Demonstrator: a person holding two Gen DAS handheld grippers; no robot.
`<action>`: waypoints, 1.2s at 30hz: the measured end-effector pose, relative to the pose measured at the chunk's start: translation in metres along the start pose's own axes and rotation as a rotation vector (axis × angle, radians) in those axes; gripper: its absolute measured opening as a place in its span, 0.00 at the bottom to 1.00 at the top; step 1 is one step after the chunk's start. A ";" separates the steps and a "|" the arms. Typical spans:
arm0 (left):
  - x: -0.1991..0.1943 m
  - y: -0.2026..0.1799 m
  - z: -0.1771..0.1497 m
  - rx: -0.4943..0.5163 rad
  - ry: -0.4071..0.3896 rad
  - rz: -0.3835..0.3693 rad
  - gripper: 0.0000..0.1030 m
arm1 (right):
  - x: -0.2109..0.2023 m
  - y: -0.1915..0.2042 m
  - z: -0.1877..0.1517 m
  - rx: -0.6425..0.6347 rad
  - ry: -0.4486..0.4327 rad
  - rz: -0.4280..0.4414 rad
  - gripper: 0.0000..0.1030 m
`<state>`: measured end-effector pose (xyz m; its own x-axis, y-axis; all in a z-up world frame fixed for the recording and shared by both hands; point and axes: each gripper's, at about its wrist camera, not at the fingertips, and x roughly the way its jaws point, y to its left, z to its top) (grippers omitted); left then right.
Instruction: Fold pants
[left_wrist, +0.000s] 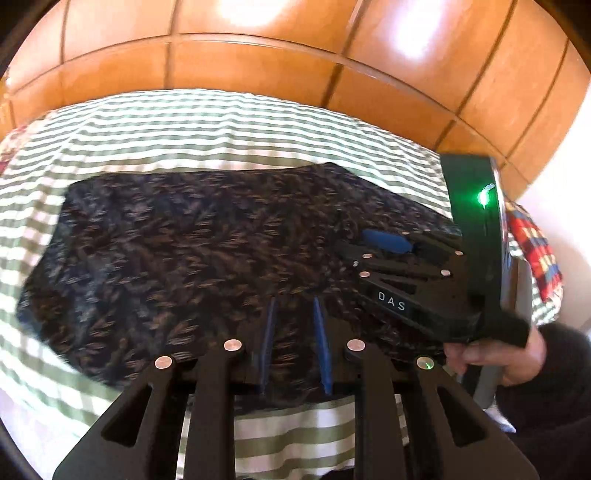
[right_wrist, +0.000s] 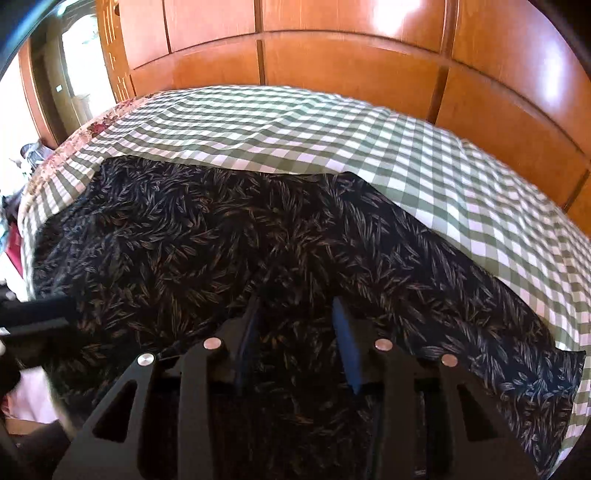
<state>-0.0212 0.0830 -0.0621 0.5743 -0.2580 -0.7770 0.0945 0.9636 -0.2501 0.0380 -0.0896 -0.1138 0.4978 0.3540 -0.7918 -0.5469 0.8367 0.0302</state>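
Dark pants (left_wrist: 192, 243) with a brown leaf print lie spread flat across a green-and-white checked bedspread (left_wrist: 184, 125). My left gripper (left_wrist: 294, 306) stands open over the pants' near edge, and the fabric shows between its blue fingers (left_wrist: 320, 332). The right gripper (left_wrist: 384, 243) reaches in from the right, low over the pants, held by a hand (left_wrist: 491, 354). In the right wrist view the pants (right_wrist: 184, 236) fill the middle, one part running off to the lower right. The right gripper (right_wrist: 295, 306) is open above the cloth. The left gripper's body (right_wrist: 37, 314) shows at the left edge.
A wooden panelled wardrobe (left_wrist: 295, 48) rises behind the bed. A floral cover (right_wrist: 74, 144) edges the bed's far left, and a colourful patchwork cloth (left_wrist: 535, 251) hangs at the right. Bare checked bedspread (right_wrist: 443, 173) stretches beyond the pants.
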 end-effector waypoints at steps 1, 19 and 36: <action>-0.003 0.005 -0.001 -0.006 -0.006 0.020 0.18 | 0.000 0.000 0.000 0.001 -0.005 0.003 0.38; -0.015 0.027 -0.007 -0.083 -0.038 0.158 0.44 | -0.081 0.022 -0.023 0.032 -0.049 0.176 0.37; -0.023 0.051 -0.018 -0.161 -0.046 0.210 0.51 | -0.064 0.054 -0.031 -0.038 -0.010 0.244 0.47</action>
<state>-0.0443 0.1372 -0.0679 0.6043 -0.0467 -0.7954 -0.1587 0.9712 -0.1775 -0.0439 -0.0800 -0.0803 0.3546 0.5480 -0.7576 -0.6765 0.7097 0.1967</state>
